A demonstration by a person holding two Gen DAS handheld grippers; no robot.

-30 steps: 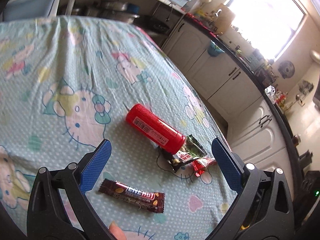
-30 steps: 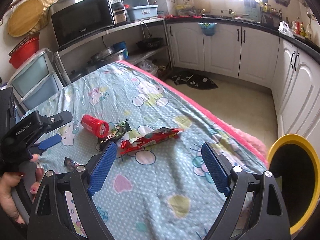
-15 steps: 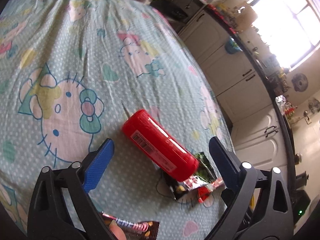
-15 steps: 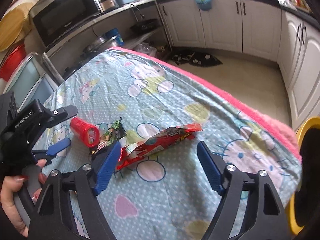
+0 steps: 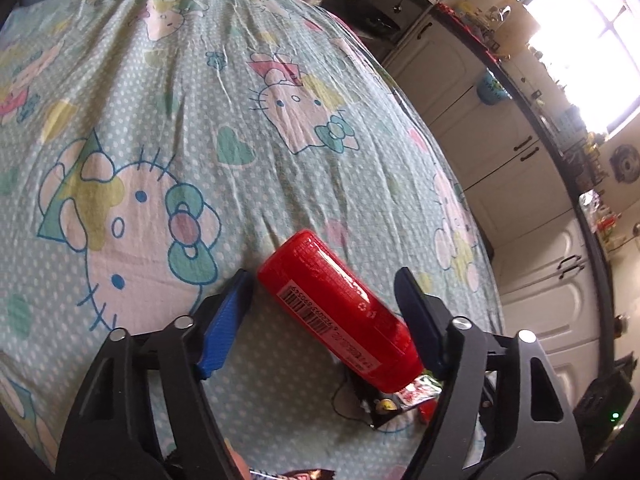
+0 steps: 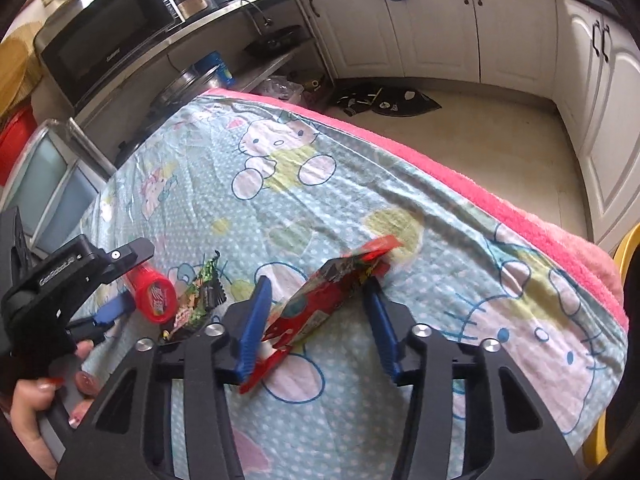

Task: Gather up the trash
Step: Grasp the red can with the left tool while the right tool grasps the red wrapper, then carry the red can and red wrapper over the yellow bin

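A red cylindrical can [image 5: 336, 312] lies slantwise on the cartoon-cat cloth [image 5: 160, 100]. My left gripper [image 5: 322, 280] straddles it, and its jaws are closing, with a thin gap still showing at the left pad. In the right wrist view, that can [image 6: 154, 296] shows end-on beside the left gripper's blue pad [image 6: 116, 308]. A long red snack wrapper [image 6: 320, 308] lies between the blue pads of my right gripper [image 6: 316, 284], whose jaws are closing too, not clamped. A green-black wrapper [image 6: 200, 296] sits between the can and the red wrapper.
A small red wrapper [image 5: 416, 394] and the green-black wrapper [image 5: 384, 404] lie just below the can. A dark snack bar [image 5: 304, 474] peeks in at the bottom edge. A yellow bin [image 6: 624, 248] stands off the cloth's pink edge [image 6: 480, 184]. A hand [image 6: 28, 400] holds the left gripper.
Both grippers have come down and forward over the cloth. The left one now brackets the red can, the right one the long red wrapper. Both pairs of jaws have narrowed.
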